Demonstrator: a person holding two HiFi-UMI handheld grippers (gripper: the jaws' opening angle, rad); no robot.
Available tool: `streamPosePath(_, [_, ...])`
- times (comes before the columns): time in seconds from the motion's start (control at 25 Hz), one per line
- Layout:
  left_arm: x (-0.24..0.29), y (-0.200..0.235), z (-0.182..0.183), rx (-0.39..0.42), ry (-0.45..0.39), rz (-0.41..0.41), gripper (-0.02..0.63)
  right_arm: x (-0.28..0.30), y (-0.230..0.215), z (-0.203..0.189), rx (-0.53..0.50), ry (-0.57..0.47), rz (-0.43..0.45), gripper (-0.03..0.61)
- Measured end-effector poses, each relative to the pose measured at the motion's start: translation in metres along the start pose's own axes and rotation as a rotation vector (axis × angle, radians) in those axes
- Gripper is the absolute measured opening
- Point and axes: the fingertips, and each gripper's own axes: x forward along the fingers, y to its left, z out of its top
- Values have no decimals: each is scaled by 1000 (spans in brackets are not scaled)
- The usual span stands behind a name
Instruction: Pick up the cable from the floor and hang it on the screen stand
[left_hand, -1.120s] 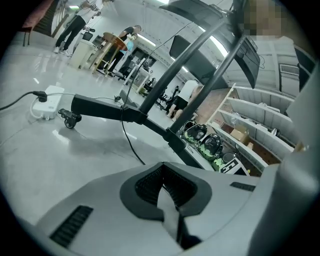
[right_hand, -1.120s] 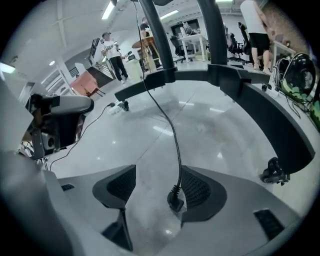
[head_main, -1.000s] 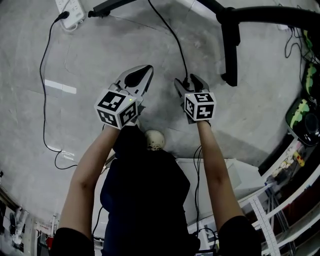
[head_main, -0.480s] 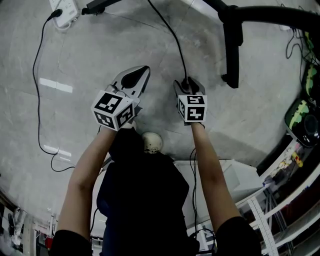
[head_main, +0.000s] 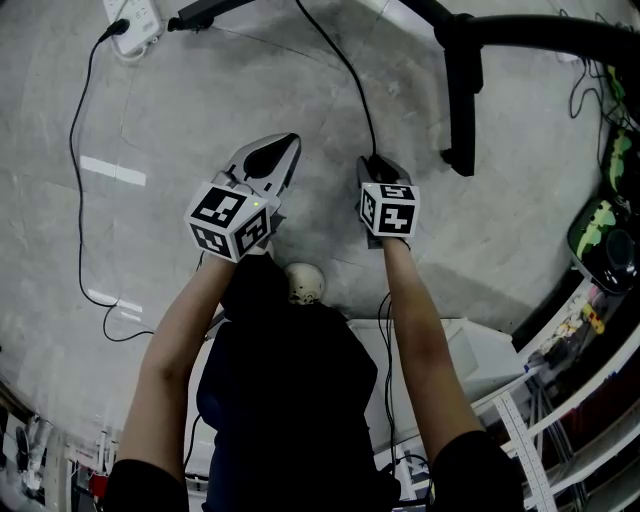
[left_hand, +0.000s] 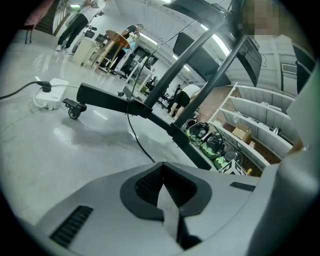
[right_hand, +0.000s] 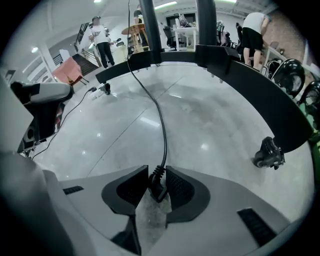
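Note:
A black cable runs down the grey floor from the top of the head view to my right gripper. In the right gripper view the cable's plug end sits between the pads of the right gripper, whose jaws have just been closing and now pinch it on both sides. The screen stand's black legs lie just right of it, curving across the floor. My left gripper hovers to the left of the cable, shut and empty.
A white power strip with a thin black lead lies at the far left. A stand caster rests on the floor to the right. Shelves with helmets line the right side. People stand in the distance.
The right gripper sank a little onto the cable's end and its jaws went from wide open to closed on the plug. The left gripper stayed put.

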Motion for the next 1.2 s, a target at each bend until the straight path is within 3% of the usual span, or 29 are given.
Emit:
streamPosePath(0.68, [-52, -47, 54, -52, 1, 30, 6, -86, 51, 45, -63, -14, 72, 126])
streamPosePath(1.2, [-101, -94, 116, -28, 42, 37, 6, -178, 85, 91, -129, -16, 107, 126])
